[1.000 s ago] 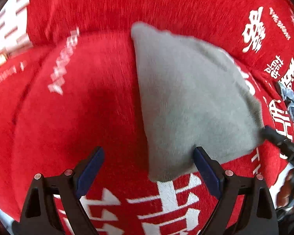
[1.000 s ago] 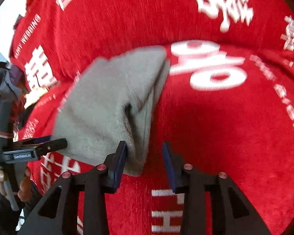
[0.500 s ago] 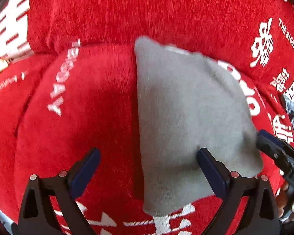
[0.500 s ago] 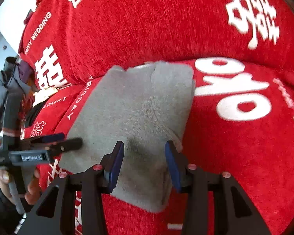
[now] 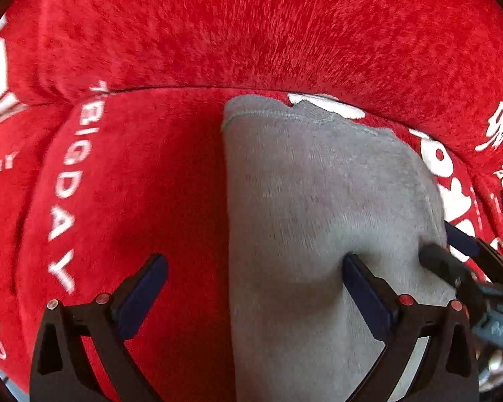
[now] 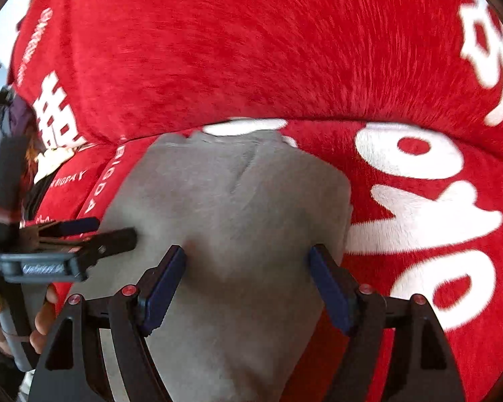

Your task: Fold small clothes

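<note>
We are holding both grippers wide apart over a grey garment (image 5: 318, 217) lying flat on a red plush cover (image 5: 251, 33) printed with white lettering; neither gripper is gripping anything. The garment's long axis is running away from us toward the cushion seam, its stitched hem at the far end. Our left gripper (image 5: 255, 284) is straddling the garment's left edge, the right finger pressing on the cloth and the left finger standing over bare red plush; our right gripper (image 6: 248, 274) is sitting squarely over the near half, both fingers on grey cloth, the right one close to the garment's right edge. We are judging the right gripper the better centred for the next fold, which would probably carry the near end toward the far hem.
</note>
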